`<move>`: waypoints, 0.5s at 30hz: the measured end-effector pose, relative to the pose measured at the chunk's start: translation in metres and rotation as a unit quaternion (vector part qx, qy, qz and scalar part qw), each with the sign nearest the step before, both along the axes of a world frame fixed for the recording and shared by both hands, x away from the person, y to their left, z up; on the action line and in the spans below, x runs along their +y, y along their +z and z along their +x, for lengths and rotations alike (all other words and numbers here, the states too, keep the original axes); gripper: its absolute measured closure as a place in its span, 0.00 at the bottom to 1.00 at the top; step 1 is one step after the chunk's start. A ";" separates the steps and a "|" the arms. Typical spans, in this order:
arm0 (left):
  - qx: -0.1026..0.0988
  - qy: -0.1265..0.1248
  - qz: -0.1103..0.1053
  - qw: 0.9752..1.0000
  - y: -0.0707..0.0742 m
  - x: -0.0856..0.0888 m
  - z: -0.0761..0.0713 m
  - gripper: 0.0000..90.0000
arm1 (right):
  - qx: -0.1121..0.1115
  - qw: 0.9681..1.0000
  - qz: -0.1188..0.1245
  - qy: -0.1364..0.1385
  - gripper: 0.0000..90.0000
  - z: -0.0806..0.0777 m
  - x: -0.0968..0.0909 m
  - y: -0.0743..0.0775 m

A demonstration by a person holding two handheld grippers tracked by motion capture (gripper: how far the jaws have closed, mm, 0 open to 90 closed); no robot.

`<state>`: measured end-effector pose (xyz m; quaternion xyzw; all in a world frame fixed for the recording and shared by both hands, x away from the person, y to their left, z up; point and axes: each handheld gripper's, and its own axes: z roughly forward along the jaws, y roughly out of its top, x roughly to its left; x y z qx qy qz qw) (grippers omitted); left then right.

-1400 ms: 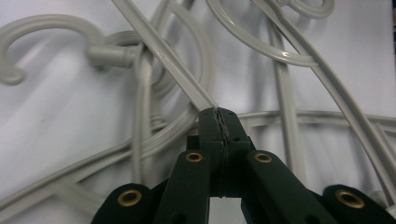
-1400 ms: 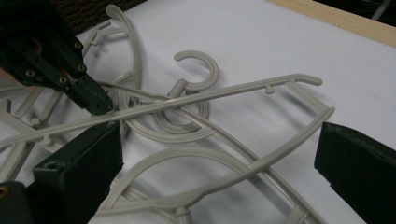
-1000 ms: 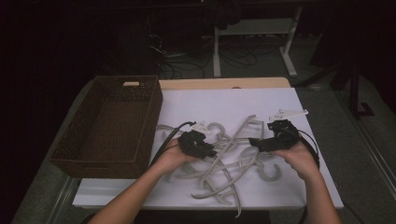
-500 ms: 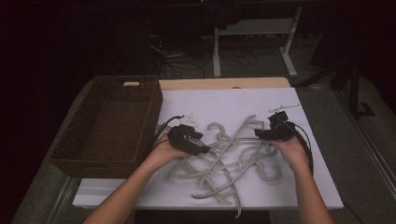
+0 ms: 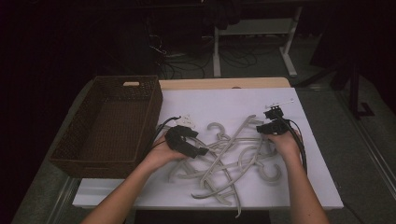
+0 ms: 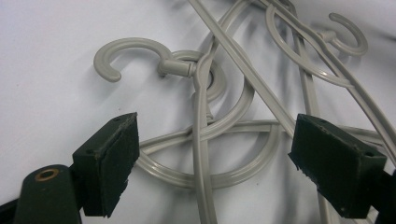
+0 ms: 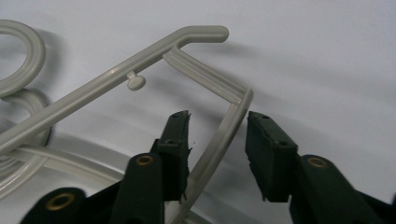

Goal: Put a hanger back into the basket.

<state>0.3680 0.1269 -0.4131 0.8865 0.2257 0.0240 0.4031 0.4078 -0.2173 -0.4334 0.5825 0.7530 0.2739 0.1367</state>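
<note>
Left gripper (image 6: 212, 163): jaws wide, just been opening, straddling tangled hangers (image 6: 205, 121), pads clear.
Right gripper (image 7: 217, 154): jaws just been closing around hanger arm (image 7: 219, 140), not yet pressing.

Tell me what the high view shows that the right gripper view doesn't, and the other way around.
High view alone: the wicker basket at the table's left, the whole tangle of grey hangers, both hands, and the left tool over the pile. Right gripper view alone: the right tool straddling one hanger's end bar, its jaws just closing with a gap still left on the right side, and a small peg on that hanger. Both share the hangers and the white tabletop.
</note>
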 end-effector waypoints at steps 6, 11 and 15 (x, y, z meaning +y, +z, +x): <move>0.000 0.002 0.000 1.000 0.000 0.000 0.000 0.17 | 0.001 1.000 0.000 0.003 0.73 0.006 0.004 0.000; -0.001 0.002 -0.003 1.000 0.001 0.000 0.000 0.17 | -0.003 1.000 -0.004 0.012 0.77 0.013 0.013 0.006; -0.002 0.004 -0.004 1.000 0.002 0.001 0.000 0.17 | -0.013 0.999 -0.010 0.028 0.81 0.022 0.026 0.013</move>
